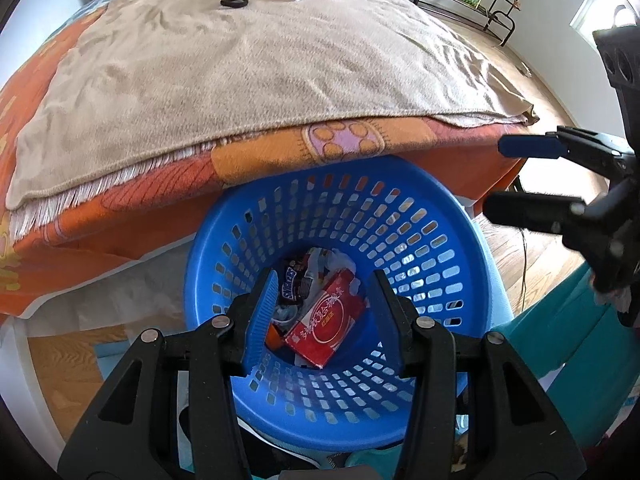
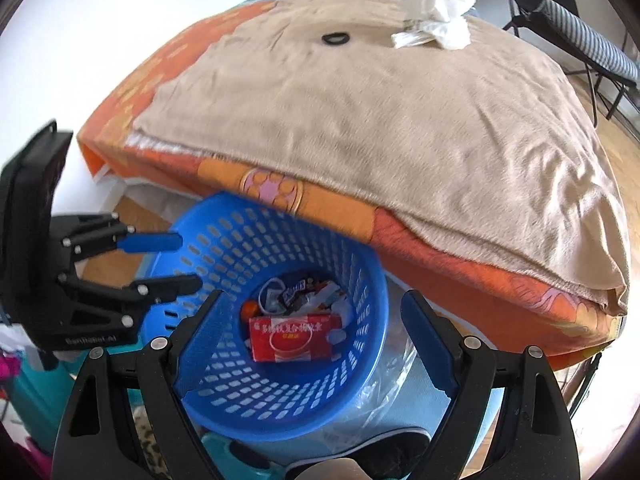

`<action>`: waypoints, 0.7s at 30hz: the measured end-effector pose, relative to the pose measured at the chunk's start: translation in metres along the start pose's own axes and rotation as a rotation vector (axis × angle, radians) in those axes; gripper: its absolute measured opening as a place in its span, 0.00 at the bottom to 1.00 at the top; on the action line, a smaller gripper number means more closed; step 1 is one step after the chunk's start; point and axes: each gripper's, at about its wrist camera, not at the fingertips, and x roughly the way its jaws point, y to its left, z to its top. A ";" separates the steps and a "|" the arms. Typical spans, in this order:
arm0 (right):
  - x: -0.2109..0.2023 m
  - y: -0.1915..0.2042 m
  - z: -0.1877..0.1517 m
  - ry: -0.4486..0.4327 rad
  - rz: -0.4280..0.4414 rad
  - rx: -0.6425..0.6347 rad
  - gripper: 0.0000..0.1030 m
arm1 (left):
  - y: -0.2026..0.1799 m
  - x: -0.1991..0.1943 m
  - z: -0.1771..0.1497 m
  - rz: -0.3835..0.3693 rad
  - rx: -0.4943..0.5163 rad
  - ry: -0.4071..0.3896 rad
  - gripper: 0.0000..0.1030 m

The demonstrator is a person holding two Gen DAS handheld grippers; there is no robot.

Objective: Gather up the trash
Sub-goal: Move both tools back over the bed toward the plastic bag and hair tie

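Red box (image 1: 326, 322) below left hand-held gripper (image 1: 324, 322)

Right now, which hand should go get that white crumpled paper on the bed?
Probably the right gripper. Its fingers are wide open and empty, and the white crumpled paper lies toward its side of the tan blanket. The left gripper, empty too, hangs over the blue basket.

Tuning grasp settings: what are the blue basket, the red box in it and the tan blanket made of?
Basket: looks like moulded plastic, smooth and slightly glossy, with rows of punched slots.
Red box: probably printed cardboard, with flat faces and sharp folded edges.
Blanket: soft, matte, short-napped fabric, maybe fleece, going by its wrinkles and stitched hem.
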 end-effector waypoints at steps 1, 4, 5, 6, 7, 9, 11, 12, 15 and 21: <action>-0.002 -0.001 0.002 -0.010 -0.006 0.003 0.85 | 0.000 -0.001 0.001 -0.003 0.001 -0.002 0.47; -0.011 -0.005 0.011 -0.047 -0.009 0.018 0.85 | 0.000 -0.002 0.008 -0.009 -0.001 -0.008 0.47; -0.012 -0.006 0.013 -0.054 -0.006 0.022 0.85 | 0.000 -0.004 0.010 -0.011 -0.004 -0.011 0.47; -0.015 -0.008 0.016 -0.064 0.000 0.028 0.85 | 0.001 -0.005 0.013 -0.017 -0.008 -0.015 0.47; -0.017 -0.010 0.021 -0.074 0.004 0.035 0.85 | 0.001 -0.007 0.016 -0.023 -0.011 -0.019 0.47; -0.020 -0.014 0.028 -0.090 0.004 0.045 0.85 | 0.002 -0.011 0.023 -0.029 -0.015 -0.030 0.47; -0.022 -0.018 0.037 -0.104 0.004 0.055 0.85 | 0.003 -0.015 0.031 -0.031 -0.016 -0.042 0.47; -0.023 -0.020 0.039 -0.110 0.007 0.059 0.85 | 0.004 -0.017 0.036 -0.032 -0.020 -0.048 0.47; -0.027 -0.026 0.053 -0.134 0.008 0.064 0.85 | 0.008 -0.023 0.052 -0.040 -0.039 -0.064 0.47; -0.036 -0.040 0.088 -0.197 -0.055 0.046 0.85 | 0.021 -0.030 0.091 -0.028 -0.054 -0.097 0.47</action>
